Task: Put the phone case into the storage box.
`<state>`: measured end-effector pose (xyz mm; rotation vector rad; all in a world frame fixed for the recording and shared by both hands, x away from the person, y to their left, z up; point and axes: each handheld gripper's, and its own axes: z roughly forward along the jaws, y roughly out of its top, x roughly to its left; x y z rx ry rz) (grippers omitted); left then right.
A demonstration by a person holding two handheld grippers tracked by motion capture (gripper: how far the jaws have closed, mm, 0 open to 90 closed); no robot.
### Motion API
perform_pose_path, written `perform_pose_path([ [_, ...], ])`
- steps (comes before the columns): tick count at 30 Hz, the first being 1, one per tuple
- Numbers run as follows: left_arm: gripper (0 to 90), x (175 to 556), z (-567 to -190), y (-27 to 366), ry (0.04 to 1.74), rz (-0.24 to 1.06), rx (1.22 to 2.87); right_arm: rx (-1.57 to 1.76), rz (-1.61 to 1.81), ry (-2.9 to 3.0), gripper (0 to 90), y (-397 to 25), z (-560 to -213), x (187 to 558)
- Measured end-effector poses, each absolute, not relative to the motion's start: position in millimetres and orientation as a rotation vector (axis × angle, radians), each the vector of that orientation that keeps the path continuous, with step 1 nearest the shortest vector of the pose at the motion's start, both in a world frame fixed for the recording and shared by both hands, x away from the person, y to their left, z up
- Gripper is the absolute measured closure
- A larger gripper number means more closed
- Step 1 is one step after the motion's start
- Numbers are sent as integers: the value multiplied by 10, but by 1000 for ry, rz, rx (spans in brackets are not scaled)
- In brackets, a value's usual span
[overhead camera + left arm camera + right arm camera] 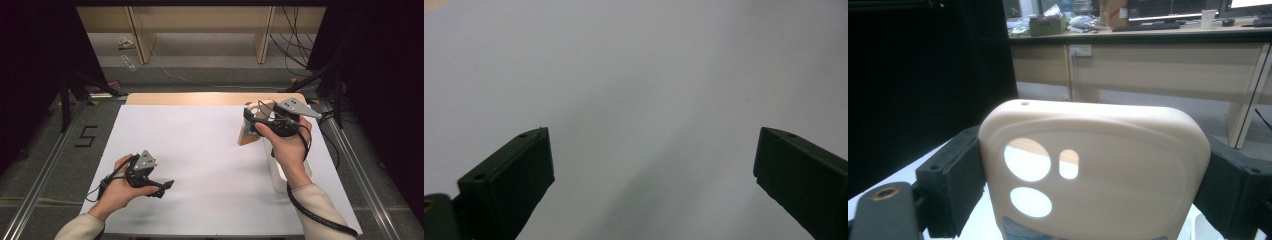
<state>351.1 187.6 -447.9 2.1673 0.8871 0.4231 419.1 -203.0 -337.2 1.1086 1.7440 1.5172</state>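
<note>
I'm clamping the phone case [1095,165] by its edges in my right gripper [267,122]; left gripper [162,186] is idling open; case slipping sideways is my worry.

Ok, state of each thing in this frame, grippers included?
Left gripper: open, jaws wide apart, nothing between them, low over the white sheet.
Right gripper: shut on the phone case.
Phone case: beige, held by its two sides, lifted off the table, camera cutouts facing the gripper's camera.
White box: on the sheet under the right hand, partly hidden.

Even, soft overhead light, dark surrounds, faint shadows, blurred close-ups in both gripper views.
</note>
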Motion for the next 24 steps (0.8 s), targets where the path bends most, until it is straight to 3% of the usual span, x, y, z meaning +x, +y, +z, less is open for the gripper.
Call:
perform_pose_path([
  [24, 24, 3518, -4483, 1886, 896, 423, 2162, 1126, 1504, 1700, 125, -2147, -3318, 4202],
])
